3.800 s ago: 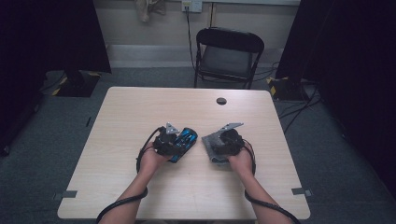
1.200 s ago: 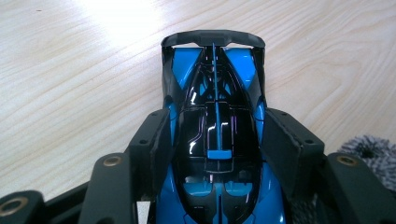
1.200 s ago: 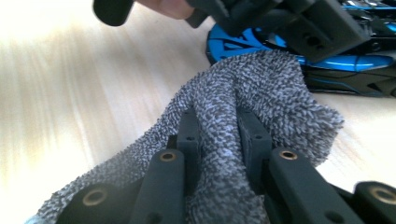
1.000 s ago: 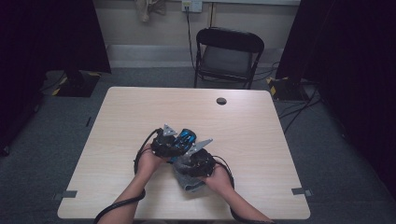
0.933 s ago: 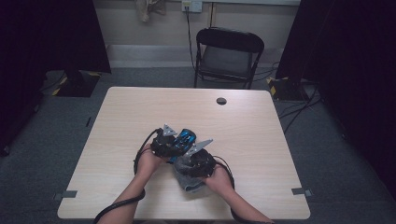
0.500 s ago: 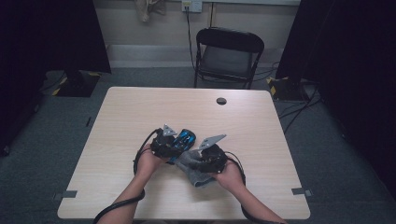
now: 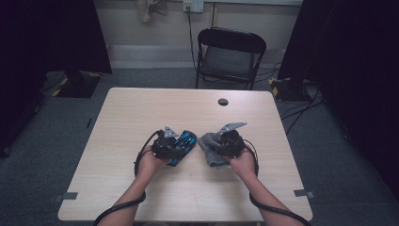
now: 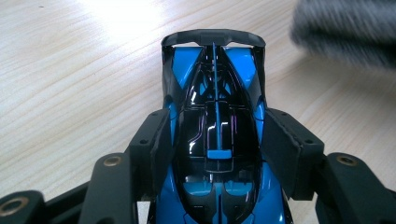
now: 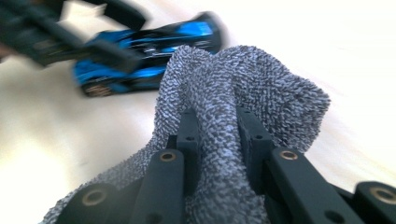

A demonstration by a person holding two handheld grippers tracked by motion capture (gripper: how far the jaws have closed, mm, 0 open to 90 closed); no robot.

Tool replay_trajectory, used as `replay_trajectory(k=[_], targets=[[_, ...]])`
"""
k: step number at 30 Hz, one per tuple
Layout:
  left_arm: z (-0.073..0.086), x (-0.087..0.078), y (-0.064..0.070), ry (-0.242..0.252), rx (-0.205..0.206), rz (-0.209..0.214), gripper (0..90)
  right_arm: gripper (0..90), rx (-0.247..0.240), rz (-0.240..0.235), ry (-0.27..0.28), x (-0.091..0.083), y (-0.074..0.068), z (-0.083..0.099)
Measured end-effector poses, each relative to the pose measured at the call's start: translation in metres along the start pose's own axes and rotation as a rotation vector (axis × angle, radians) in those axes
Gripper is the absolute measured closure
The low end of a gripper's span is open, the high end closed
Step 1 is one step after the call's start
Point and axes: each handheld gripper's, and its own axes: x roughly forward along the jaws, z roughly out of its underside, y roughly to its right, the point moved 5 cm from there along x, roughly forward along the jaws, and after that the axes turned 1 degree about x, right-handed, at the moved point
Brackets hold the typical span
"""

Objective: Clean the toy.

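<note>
On the light wooden desk (image 7: 141, 117), the left claw (image 7: 175, 146) holds a blue and black toy car (image 7: 183, 145), its jaws pressed against the car's two sides about midway along the body, as the left gripper view shows (image 8: 217, 154). The car lies near the middle of the desk, its wheels on the wood, with its far end pointing away from the person. The right claw (image 7: 217, 147) is clamped on a bunched fold of grey knitted cloth (image 7: 211, 149); in the right gripper view the cloth (image 9: 243, 107) rises between the jaws and droops over them. Cloth and car lie just beside each other, with a narrow gap between. A small dark round object (image 7: 223, 101) lies farther back on the desk, and a black folding chair (image 7: 229, 56) stands beyond the far edge.
</note>
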Motion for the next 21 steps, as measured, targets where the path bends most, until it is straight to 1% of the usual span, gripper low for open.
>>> replay_trajectory(k=[2, 3, 5, 8, 9, 10, 12, 15, 16, 19, 20, 21], targets=[[0.001, 0.0, 0.001, 0.0, -0.009, 0.011, 43.5, 74.2, 0.023, 0.013, 0.007, 0.001, 0.007, -0.002], [0.001, 0.0, 0.001, 0.003, -0.01, 0.012, 43.4, 74.2, 0.03, 0.029, 0.007, 0.002, 0.011, -0.002], [0.001, -0.001, 0.001, 0.003, -0.007, 0.011, 43.5, 74.1, 0.036, 0.043, -0.001, 0.005, 0.016, -0.003], [0.002, -0.001, 0.001, 0.006, -0.009, 0.012, 43.5, 74.0, 0.042, 0.059, -0.011, 0.014, 0.018, -0.004], [0.002, -0.001, 0.001, 0.005, -0.008, 0.011, 43.5, 74.0, 0.048, 0.06, -0.01, 0.017, 0.018, -0.004], [0.002, -0.001, 0.001, 0.006, -0.008, 0.012, 43.5, 74.0, 0.055, 0.051, -0.011, 0.02, 0.016, -0.004], [0.002, -0.001, 0.001, 0.005, -0.008, 0.013, 43.5, 74.0, 0.052, 0.057, -0.019, 0.028, 0.013, -0.004], [0.002, -0.001, 0.001, 0.006, -0.008, 0.013, 43.5, 74.0, 0.048, 0.048, -0.034, 0.038, 0.006, -0.002], [0.002, -0.001, 0.001, 0.007, -0.008, 0.012, 43.5, 74.0, 0.048, 0.036, -0.036, 0.042, 0.004, -0.001], [0.002, -0.001, 0.001, 0.008, -0.008, 0.009, 43.5, 74.0, 0.033, 0.024, -0.05, 0.049, -0.003, 0.002], [0.002, -0.001, 0.001, 0.008, -0.012, 0.011, 43.5, 74.0, 0.031, 0.021, -0.05, 0.05, -0.005, 0.002], [0.002, -0.001, 0.0, 0.007, -0.007, 0.009, 43.5, 74.0, 0.03, 0.015, -0.049, 0.051, -0.007, 0.002]])
